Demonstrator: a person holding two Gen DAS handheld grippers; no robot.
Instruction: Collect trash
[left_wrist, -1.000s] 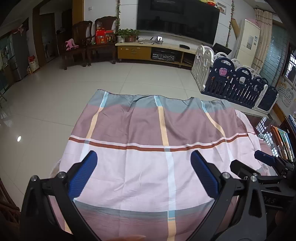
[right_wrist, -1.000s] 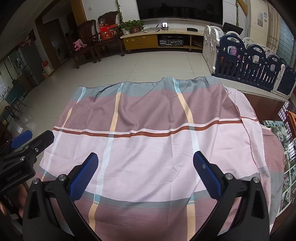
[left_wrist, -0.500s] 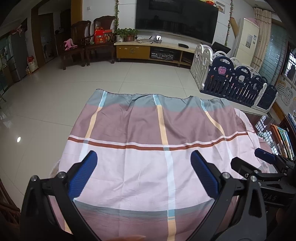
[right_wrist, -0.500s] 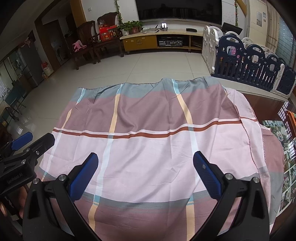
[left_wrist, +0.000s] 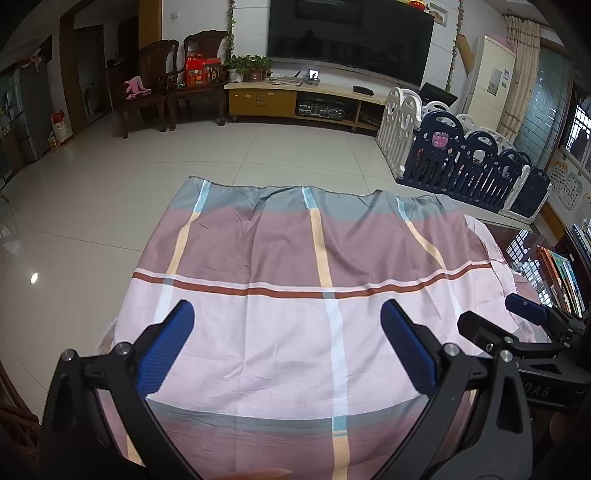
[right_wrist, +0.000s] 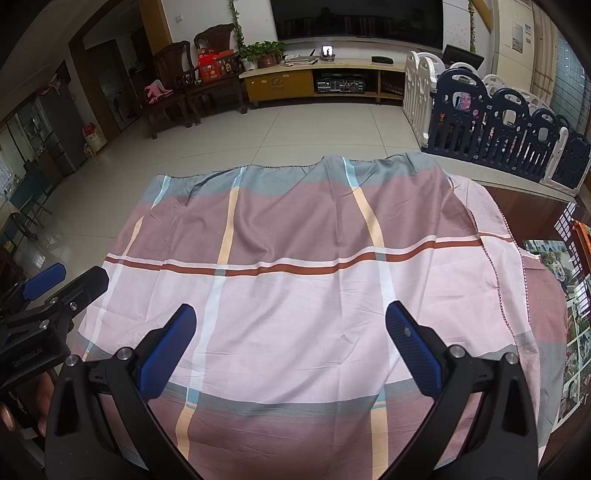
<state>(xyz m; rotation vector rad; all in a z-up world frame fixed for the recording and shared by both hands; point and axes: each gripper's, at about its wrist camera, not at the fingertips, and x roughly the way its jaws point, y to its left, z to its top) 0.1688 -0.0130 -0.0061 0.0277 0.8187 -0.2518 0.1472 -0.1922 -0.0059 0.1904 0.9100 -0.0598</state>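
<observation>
A plaid cloth (left_wrist: 288, 251) in pink, mauve and grey covers the table in front of me; it also fills the right wrist view (right_wrist: 295, 229). No trash shows on it in either view. My left gripper (left_wrist: 286, 314) hovers over the near part of the cloth, open, with nothing between its blue pads. My right gripper (right_wrist: 290, 314) is beside it at the same height, also open and holding nothing. Each gripper shows at the edge of the other's view: the right gripper (left_wrist: 517, 321) and the left gripper (right_wrist: 55, 288), held by a hand (right_wrist: 40, 402).
Bare dark table wood (right_wrist: 524, 210) shows past the cloth's right edge, with photos (right_wrist: 576, 332) under glass. A blue and white playpen fence (left_wrist: 476, 166) stands at the right. Tiled floor, a TV stand (left_wrist: 295, 99) and wooden chairs (left_wrist: 159, 85) lie beyond.
Almost nothing differs. Both grippers stay open over the cloth, with only a slight drift of the views.
</observation>
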